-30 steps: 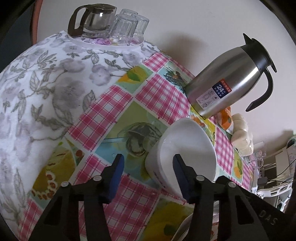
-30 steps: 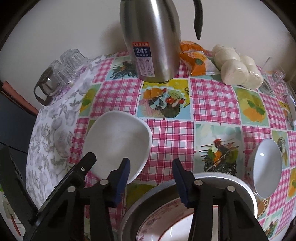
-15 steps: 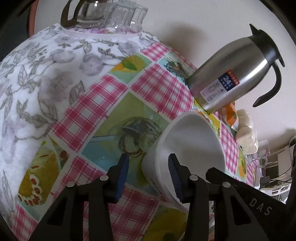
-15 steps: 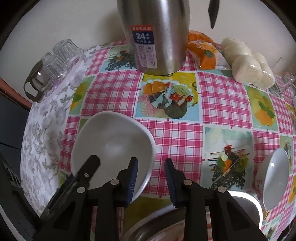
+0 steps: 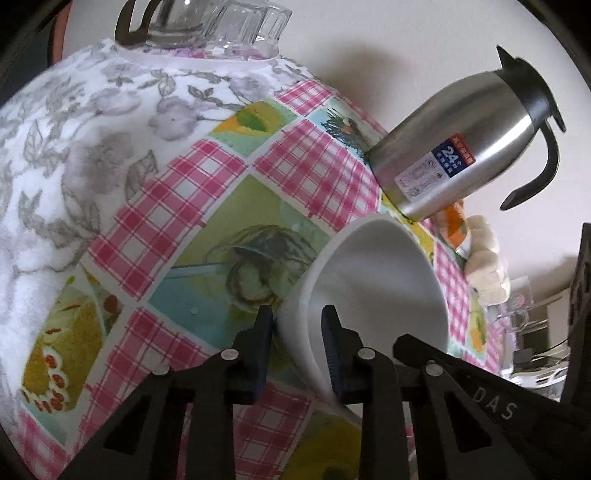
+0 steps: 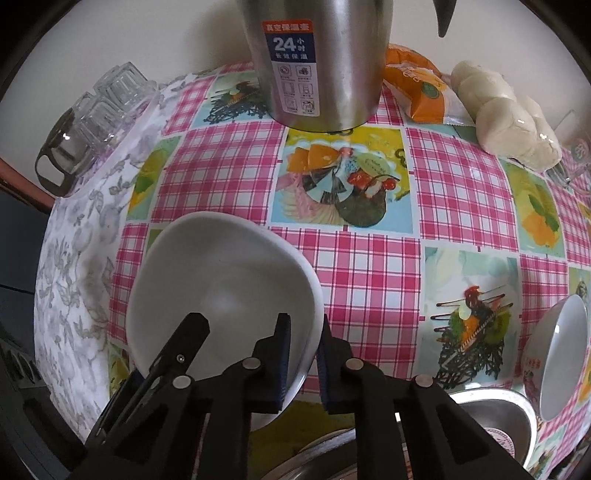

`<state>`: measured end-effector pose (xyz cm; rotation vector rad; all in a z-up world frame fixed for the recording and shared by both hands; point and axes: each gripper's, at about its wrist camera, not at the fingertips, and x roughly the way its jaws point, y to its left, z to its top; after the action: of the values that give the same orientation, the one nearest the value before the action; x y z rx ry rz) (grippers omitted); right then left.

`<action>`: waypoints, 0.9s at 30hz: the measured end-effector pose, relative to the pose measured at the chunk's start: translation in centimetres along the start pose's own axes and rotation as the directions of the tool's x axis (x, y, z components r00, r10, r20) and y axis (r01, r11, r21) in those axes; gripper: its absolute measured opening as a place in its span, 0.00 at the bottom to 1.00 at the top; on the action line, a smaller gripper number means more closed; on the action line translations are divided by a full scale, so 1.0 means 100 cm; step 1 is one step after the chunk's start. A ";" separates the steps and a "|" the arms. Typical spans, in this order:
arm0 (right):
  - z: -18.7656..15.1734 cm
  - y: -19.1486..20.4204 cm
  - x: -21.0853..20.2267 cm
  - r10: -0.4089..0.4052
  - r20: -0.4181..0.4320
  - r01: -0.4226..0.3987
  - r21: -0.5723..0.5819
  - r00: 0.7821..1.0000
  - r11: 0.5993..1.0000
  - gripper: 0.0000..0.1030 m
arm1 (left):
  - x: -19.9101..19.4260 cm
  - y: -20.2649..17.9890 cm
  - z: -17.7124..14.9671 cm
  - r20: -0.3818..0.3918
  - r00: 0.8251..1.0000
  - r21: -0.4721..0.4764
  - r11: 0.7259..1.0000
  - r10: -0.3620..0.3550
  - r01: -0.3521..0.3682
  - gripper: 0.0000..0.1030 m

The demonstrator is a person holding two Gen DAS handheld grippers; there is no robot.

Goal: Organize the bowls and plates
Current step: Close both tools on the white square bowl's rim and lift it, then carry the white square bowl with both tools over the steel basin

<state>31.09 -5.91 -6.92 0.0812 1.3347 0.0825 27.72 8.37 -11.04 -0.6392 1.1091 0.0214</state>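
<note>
A white bowl (image 6: 221,295) sits on the checked tablecloth (image 6: 369,266), in front of the steel jug (image 6: 317,62) and beside the flowered cloth (image 5: 55,155). Both grippers straddle its rim, one blue pad inside and one outside. The right gripper (image 6: 301,363) is pressed onto the rim nearest the metal basin (image 6: 491,413). The left gripper (image 5: 297,345) is closing on the opposite wall, its pads against it. A second bowl (image 6: 561,354) leans on the basin's far side. Glass cups (image 5: 243,26) stand at the table's back.
</note>
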 end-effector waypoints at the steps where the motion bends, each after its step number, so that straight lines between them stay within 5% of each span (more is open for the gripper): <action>1: -0.001 0.000 0.000 0.002 -0.001 -0.002 0.000 1.000 1.000 0.12 | 0.000 0.000 0.000 -0.001 1.000 0.002 1.000 0.001 -0.001 0.26; 15: -0.010 0.003 -0.019 0.061 0.030 -0.061 0.007 0.998 0.998 0.12 | -0.029 -0.002 0.003 0.049 0.999 0.041 0.999 -0.007 0.005 0.24; 27: -0.033 -0.008 -0.090 0.147 0.163 -0.149 -0.002 0.976 0.989 0.13 | -0.101 -0.040 -0.014 0.177 0.984 0.165 0.986 -0.025 -0.005 0.25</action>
<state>25.81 -7.61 0.94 0.1925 1.1649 0.1913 23.14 7.31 -1.08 -0.4843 0.9234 -0.0213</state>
